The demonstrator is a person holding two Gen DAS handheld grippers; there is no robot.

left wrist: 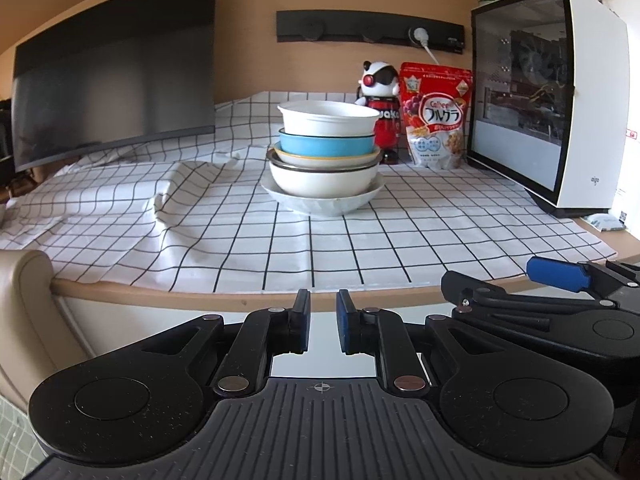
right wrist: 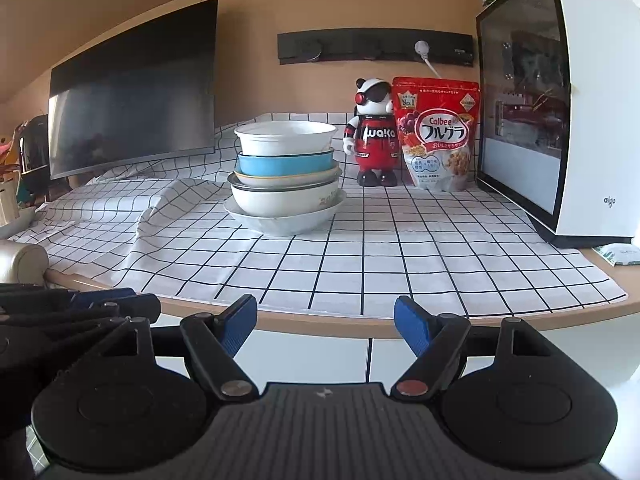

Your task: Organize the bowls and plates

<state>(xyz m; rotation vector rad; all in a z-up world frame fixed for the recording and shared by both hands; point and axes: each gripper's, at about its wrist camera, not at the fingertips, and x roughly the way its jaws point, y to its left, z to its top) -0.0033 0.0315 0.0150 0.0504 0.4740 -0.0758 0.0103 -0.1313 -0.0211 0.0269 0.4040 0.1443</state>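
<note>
A stack of bowls and plates stands on the checked tablecloth [left wrist: 360,236]: a white bowl [left wrist: 328,118] on top, a blue bowl [left wrist: 326,144] under it, a yellow-rimmed dish [left wrist: 320,158], a large white bowl [left wrist: 322,182] and a grey-white plate [left wrist: 324,202] at the bottom. The stack also shows in the right wrist view [right wrist: 285,176]. My left gripper [left wrist: 323,300] is nearly shut and empty, held before the table's front edge. My right gripper [right wrist: 325,312] is open and empty, also before the edge, and it shows at the right of the left wrist view [left wrist: 560,276].
A dark monitor [left wrist: 116,92] stands at the back left. A toy figure [right wrist: 374,132], a red cereal bag [right wrist: 438,134] and a white computer case [right wrist: 560,112] stand at the back right. The cloth is rumpled left of the stack [left wrist: 180,192]. A beige chair arm [left wrist: 28,272] is at left.
</note>
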